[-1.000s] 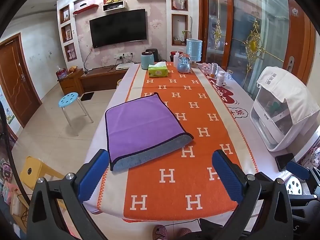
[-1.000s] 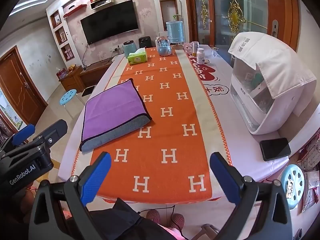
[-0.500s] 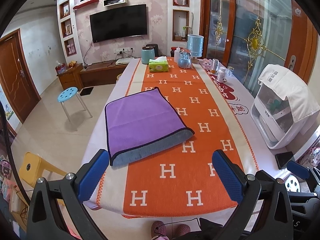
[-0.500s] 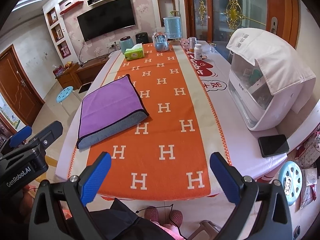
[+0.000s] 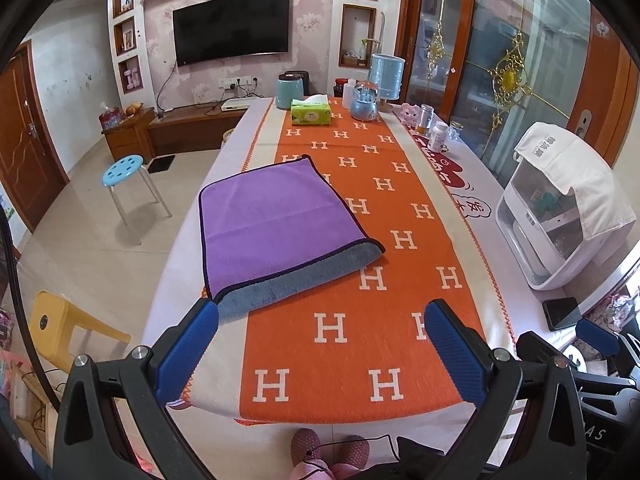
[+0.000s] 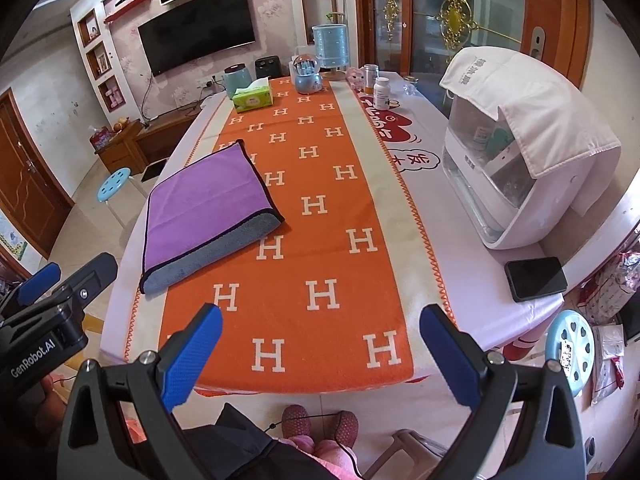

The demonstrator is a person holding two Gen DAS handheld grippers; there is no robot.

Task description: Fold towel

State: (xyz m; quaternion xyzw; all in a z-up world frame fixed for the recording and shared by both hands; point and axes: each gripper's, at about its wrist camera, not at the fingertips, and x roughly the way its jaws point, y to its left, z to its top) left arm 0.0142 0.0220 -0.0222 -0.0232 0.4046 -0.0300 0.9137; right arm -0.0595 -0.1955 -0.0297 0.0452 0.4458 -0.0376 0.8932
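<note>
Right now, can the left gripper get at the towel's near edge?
Probably yes. The left gripper is open and empty, the towel lies flat just ahead of its left finger, and nothing stands between them on the runner.

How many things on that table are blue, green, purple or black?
Blue: 3 (kettle, jar, drum-shaped holder)
Green: 1 (tissue box)
Purple: 1 (towel)
Black: 1 (phone)
Total: 6

An orange H-patterned table runner (image 5: 372, 264) stretches ahead beneath the tongs. Far ahead sits a green tissue box (image 5: 311, 112). Right of the tongs lie a black phone (image 6: 535, 278) and a white cloth-draped appliance (image 6: 520, 152).
</note>
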